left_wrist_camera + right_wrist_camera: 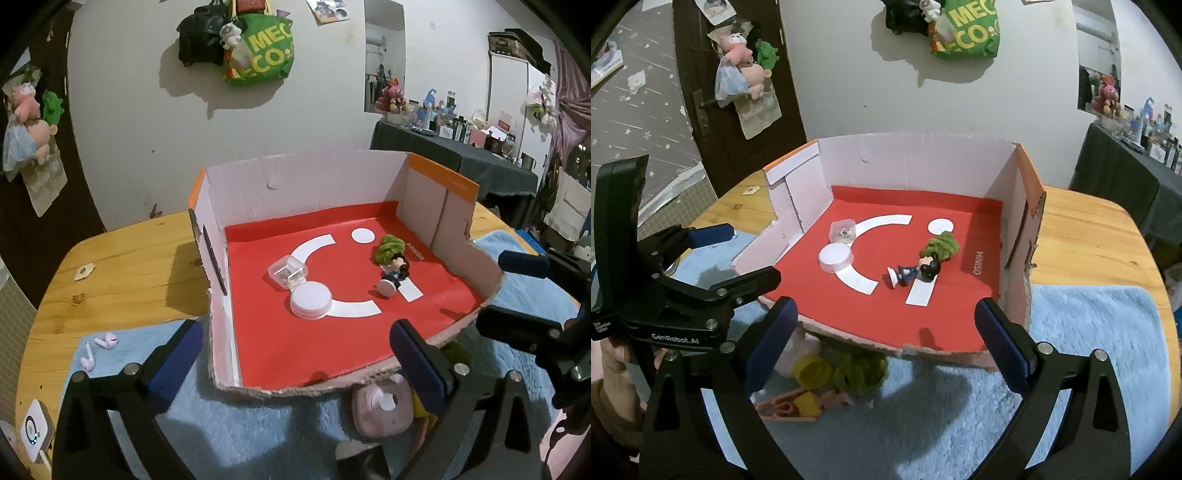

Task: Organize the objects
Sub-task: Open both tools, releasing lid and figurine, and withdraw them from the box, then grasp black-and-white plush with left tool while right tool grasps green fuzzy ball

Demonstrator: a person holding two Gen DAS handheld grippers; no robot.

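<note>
An open cardboard box [306,184] [916,162] with a red floor stands on the table. Inside lie a round white container [311,298] [835,256], a small clear case [289,272] [843,230], a toy figure on its side [394,275] [916,272] and a green scrunchie [389,248] [942,246]. My left gripper [295,358] is open and empty before the box's front edge. My right gripper [882,336] is open and empty too. In front of the box lie a pink case [382,408], a yellow cap [812,369], a second green scrunchie [860,371] and a pink clip [783,408].
A blue fluffy mat [258,424] [1089,332] covers the near part of the wooden table [129,266]. Two pink earbuds [98,349] lie on the mat at left. A white device [35,430] sits at the table's left edge. Bags hang on the wall behind.
</note>
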